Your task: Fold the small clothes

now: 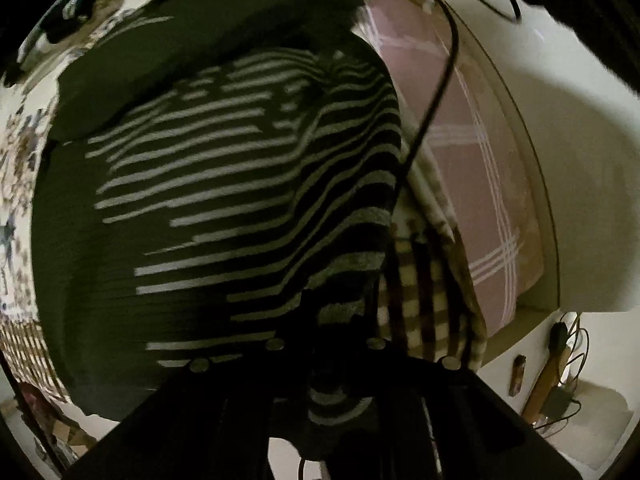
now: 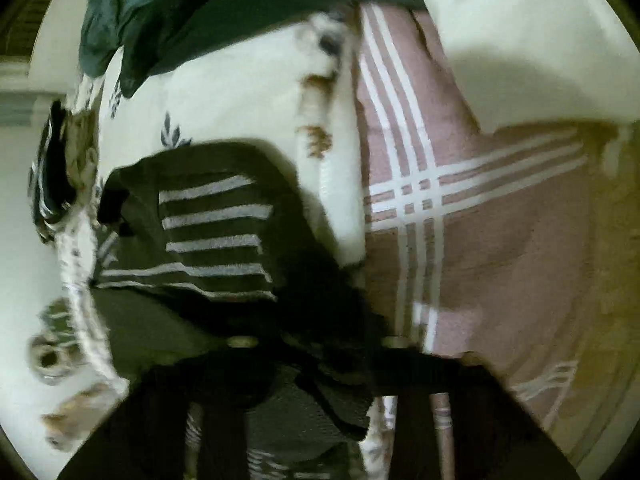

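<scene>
A dark green garment with grey-white stripes (image 1: 208, 184) fills the left wrist view, spread over the bed. My left gripper (image 1: 326, 348) is shut on its striped edge, and the cloth bunches between the fingers. In the right wrist view the same striped garment (image 2: 216, 236) is lifted and folded over. My right gripper (image 2: 316, 344) is shut on a dark bunched part of it. The fingertips of both grippers are hidden by the cloth.
A pink sheet with white crossing stripes (image 2: 460, 208) covers the bed's right side. A white patterned blanket (image 2: 248, 96) lies under the garment. A dark teal cloth (image 2: 192, 12) lies at the far end. A black cable (image 1: 436, 92) hangs across. A white wall (image 1: 580, 160) stands at the right.
</scene>
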`<state>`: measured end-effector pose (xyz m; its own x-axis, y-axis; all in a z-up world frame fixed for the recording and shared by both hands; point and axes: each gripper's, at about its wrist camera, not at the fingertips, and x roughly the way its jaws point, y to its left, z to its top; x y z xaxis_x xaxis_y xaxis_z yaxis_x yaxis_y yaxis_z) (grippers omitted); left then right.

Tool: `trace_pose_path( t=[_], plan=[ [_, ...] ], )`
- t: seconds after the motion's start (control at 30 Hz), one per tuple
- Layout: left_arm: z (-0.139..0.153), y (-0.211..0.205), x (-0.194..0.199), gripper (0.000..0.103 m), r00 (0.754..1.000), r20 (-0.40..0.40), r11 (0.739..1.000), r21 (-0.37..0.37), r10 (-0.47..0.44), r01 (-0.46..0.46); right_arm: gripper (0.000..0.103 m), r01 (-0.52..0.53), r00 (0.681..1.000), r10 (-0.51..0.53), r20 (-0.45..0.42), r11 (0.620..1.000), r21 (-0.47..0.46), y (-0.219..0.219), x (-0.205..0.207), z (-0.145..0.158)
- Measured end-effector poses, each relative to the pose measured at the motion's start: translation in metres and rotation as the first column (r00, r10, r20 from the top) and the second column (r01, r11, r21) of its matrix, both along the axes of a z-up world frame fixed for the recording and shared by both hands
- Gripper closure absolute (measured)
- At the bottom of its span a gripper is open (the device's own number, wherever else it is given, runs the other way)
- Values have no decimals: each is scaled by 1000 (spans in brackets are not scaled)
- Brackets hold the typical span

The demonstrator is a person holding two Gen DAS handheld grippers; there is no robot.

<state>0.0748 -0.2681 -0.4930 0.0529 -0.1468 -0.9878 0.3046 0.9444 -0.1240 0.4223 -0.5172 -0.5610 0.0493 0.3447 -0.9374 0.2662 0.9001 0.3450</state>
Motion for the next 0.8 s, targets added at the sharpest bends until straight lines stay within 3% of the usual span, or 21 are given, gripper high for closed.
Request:
trace_pose_path(
  t=[0.2, 0.37, 0.6, 0.8],
  plan=[
    [32, 42, 18, 96, 997, 45, 998, -19, 67, -66, 94, 54, 997, -52, 50, 998, -29, 10, -9, 44],
    [52, 98, 28, 96, 987, 49, 987, -58, 154, -151, 95, -12, 997, 17, 74, 997, -71, 52, 0, 104],
    [60, 184, 28, 96, 953, 28, 946, -129, 302, -296, 95, -137, 984, 152, 96, 980, -143, 165, 38, 157],
    [45, 262, 23, 96, 895, -48, 878, -180, 443, -444, 95, -244, 963, 261, 67, 950, -193, 302, 78, 149]
  ],
)
